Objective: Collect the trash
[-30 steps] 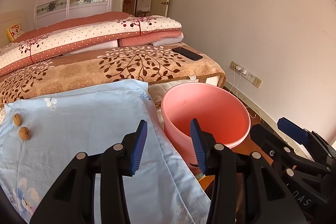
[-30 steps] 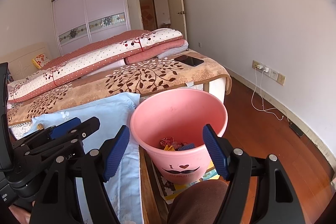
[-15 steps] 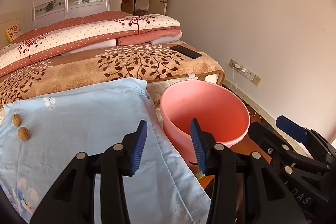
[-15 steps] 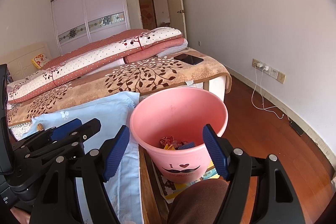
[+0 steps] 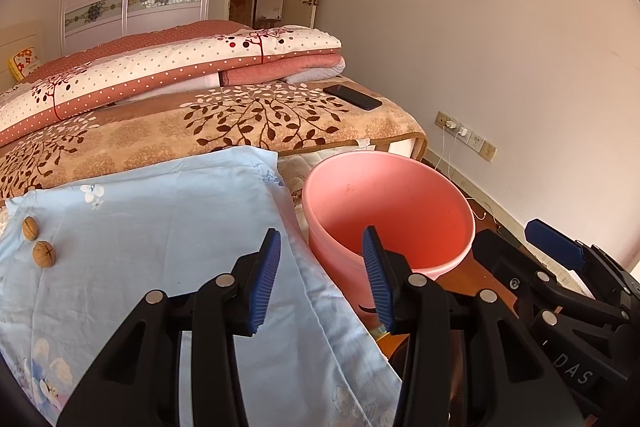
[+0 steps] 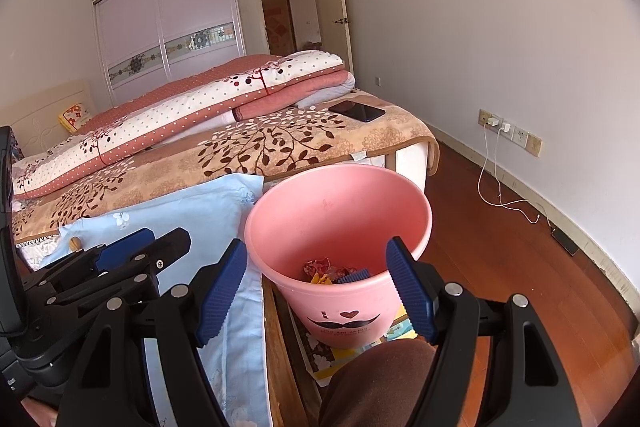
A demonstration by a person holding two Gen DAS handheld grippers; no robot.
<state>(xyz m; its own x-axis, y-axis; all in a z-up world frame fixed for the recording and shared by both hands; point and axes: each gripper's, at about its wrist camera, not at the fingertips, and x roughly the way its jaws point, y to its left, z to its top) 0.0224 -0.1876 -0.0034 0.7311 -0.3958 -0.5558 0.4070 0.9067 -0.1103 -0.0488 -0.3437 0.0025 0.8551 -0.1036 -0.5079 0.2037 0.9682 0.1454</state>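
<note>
Right wrist view alone shows trash point(image 6: 334, 273) lying inside the pink bucket point(image 6: 280, 223) by the bed; left wrist view shows two walnuts point(image 5: 38, 241) on the blue sheet point(image 5: 160, 227). Left tongs point(image 5: 320, 283) and right tongs point(image 6: 316, 291) both gape, empty.

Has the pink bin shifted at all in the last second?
No. The pink bin sits in the same spot beside the bed corner.
</note>
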